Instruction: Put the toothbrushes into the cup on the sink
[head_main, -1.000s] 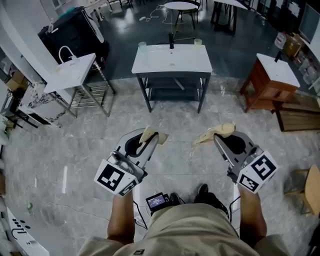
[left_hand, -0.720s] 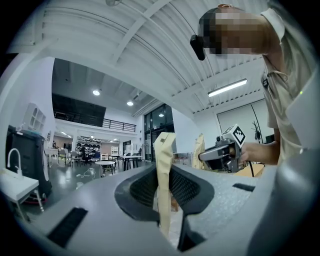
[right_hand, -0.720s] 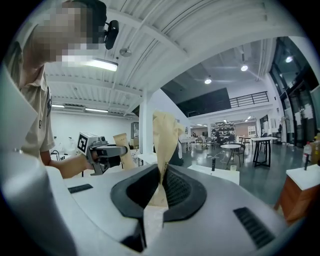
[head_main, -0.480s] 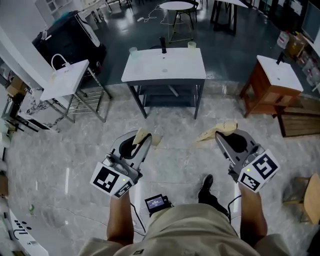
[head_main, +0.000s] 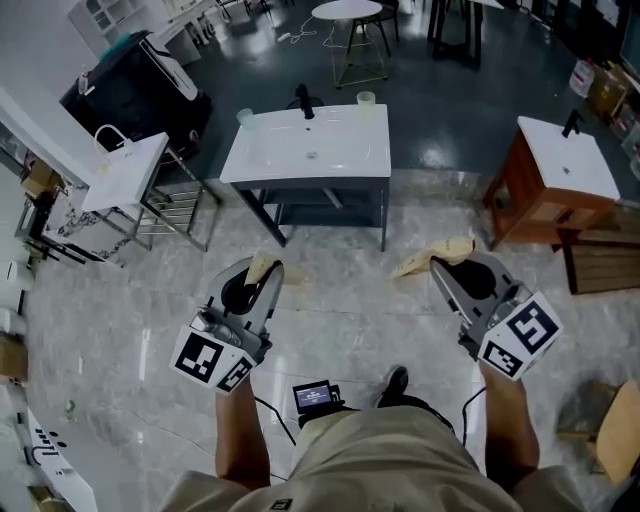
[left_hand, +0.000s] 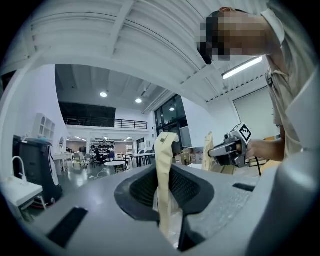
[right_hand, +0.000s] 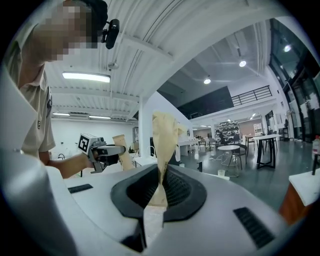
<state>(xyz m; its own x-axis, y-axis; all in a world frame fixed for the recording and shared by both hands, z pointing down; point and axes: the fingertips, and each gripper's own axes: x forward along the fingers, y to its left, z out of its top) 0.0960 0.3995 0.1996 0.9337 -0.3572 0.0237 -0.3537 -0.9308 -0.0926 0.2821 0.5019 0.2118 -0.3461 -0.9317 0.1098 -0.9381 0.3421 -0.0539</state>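
Head view: a person is standing on a pale floor (head_main: 340, 300), holding a gripper in each hand. The left gripper (head_main: 266, 274) is clamping the left packet (head_main: 259, 265), a tan paper-like piece poking past its tips. The right gripper (head_main: 436, 266) is clamping the right packet (head_main: 428, 257), much the same, jutting toward the left. Well ahead, a white sink (head_main: 330, 160) is standing on a dark frame, with a faucet (head_main: 304, 100) at the back, a left cup (head_main: 245, 117) and a right cup (head_main: 366, 99) at its far corners.

Left gripper view: the jaws of the left gripper (left_hand: 168, 176) are pressing together on the left packet (left_hand: 164, 155), which is standing upright. The right gripper (left_hand: 229, 150) is showing beyond.

Right gripper view: the jaws of the right gripper (right_hand: 158, 192) are pinching the right packet (right_hand: 163, 137), upright. The left gripper (right_hand: 102, 150) is showing beside it.
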